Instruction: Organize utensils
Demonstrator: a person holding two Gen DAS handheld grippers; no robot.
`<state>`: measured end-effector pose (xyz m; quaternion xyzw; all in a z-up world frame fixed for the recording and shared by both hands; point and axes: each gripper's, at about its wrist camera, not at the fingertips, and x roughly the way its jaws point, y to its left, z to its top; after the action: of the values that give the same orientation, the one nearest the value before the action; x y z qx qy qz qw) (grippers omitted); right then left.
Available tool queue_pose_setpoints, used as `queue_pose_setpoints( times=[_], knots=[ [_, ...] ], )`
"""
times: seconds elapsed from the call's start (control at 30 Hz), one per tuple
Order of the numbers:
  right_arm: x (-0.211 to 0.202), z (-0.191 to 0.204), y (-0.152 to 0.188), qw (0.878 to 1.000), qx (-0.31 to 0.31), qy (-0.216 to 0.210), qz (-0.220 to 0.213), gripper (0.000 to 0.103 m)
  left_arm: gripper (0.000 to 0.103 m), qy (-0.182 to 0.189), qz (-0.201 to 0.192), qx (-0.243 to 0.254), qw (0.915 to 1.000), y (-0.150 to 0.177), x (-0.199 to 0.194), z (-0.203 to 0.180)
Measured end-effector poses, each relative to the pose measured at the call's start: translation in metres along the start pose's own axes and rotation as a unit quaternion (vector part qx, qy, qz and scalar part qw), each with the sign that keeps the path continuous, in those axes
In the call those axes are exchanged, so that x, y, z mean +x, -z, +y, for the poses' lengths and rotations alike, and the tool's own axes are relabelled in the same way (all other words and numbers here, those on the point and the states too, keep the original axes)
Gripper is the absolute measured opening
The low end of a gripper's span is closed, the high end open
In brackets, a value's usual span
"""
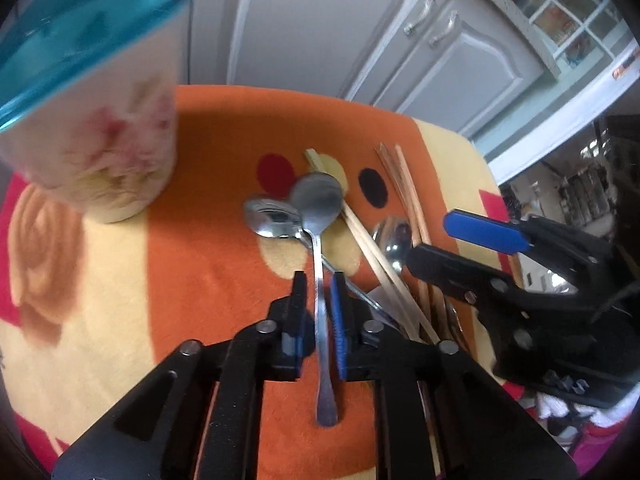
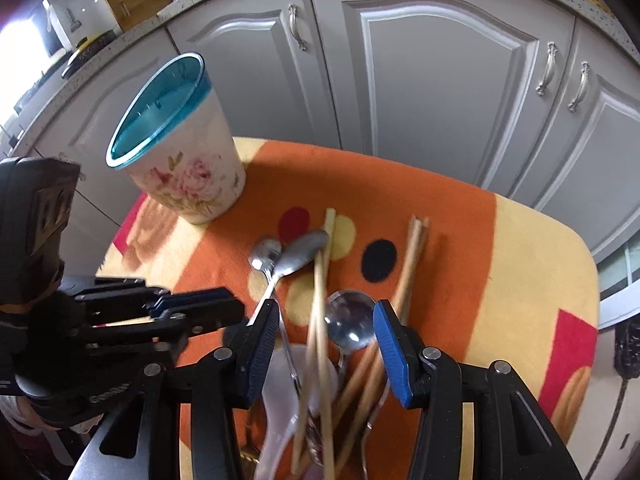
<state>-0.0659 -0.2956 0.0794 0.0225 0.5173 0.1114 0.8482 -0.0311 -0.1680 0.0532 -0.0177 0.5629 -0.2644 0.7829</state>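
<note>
Your left gripper (image 1: 318, 280) straddles the handle of a steel spoon (image 1: 320, 216); its jaws stand narrowly apart, released, and the pads do not visibly press the handle, so the spoon appears to rest on the patterned cloth (image 1: 200, 264) rather than hang from you. The spoon's bowl lies over a second spoon (image 1: 272, 218) near the middle of the worktop, which probably explains taking it by the handle, where nothing crosses it. Your right gripper (image 2: 326, 344) hovers half open over the tangle at the worktop's near edge: pale chopsticks (image 2: 320, 280), reddish chopsticks (image 2: 412, 256), a third steel spoon (image 2: 350, 320) and a white plastic spoon (image 2: 280, 392). Its jaws grasp nothing; they flank the pile, seemingly to steady or pick from it. The floral holder (image 2: 188, 176), upright with its teal rim open, waits by the far left corner, evidently the destination, and no utensil is seen in it.
</note>
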Motion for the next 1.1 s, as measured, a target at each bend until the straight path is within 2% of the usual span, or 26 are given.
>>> queue_pose_setpoints(
  times=[0.1,0.17,0.2,0.27,0.5,0.63,0.8,0.9,0.97,1.1],
  knots=[
    [-0.002,-0.005,0.004,1.000,0.007,0.002,0.002,0.047,0.012,0.002,0.015,0.002,0.9999,-0.003,0.015,-0.004],
    [-0.003,-0.008,0.004,1.000,0.012,0.003,0.001,0.047,0.011,0.000,0.007,0.011,0.9999,-0.005,0.015,-0.005],
    [-0.004,-0.009,0.004,1.000,0.014,0.003,0.001,0.047,0.005,-0.005,0.007,0.015,0.9998,-0.005,0.015,-0.006],
    [-0.004,-0.008,0.003,1.000,0.016,0.004,-0.001,0.047,0.002,-0.007,0.005,0.018,0.9998,-0.006,0.012,-0.006],
    [0.000,0.006,-0.003,1.000,-0.003,-0.015,0.000,0.047,0.002,-0.001,-0.026,0.000,0.9997,0.005,-0.025,0.012],
    [0.017,0.026,-0.008,0.998,-0.041,-0.036,0.020,0.047,0.002,-0.018,-0.040,-0.024,0.9987,0.016,-0.049,0.036],
    [0.055,0.047,-0.014,0.994,-0.084,-0.037,0.056,0.032,0.002,-0.042,-0.059,-0.036,0.9967,0.030,-0.072,0.053],
    [0.068,0.052,-0.022,0.993,-0.091,-0.035,0.064,0.028,0.002,-0.041,-0.068,-0.039,0.9961,0.033,-0.081,0.055],
    [0.076,0.052,-0.026,0.993,-0.095,-0.032,0.068,0.018,0.002,-0.040,-0.070,-0.042,0.9959,0.035,-0.083,0.055],
    [0.074,0.049,-0.030,0.993,-0.090,-0.040,0.064,0.006,0.002,-0.033,-0.081,-0.041,0.9954,0.040,-0.095,0.052]
  ],
)
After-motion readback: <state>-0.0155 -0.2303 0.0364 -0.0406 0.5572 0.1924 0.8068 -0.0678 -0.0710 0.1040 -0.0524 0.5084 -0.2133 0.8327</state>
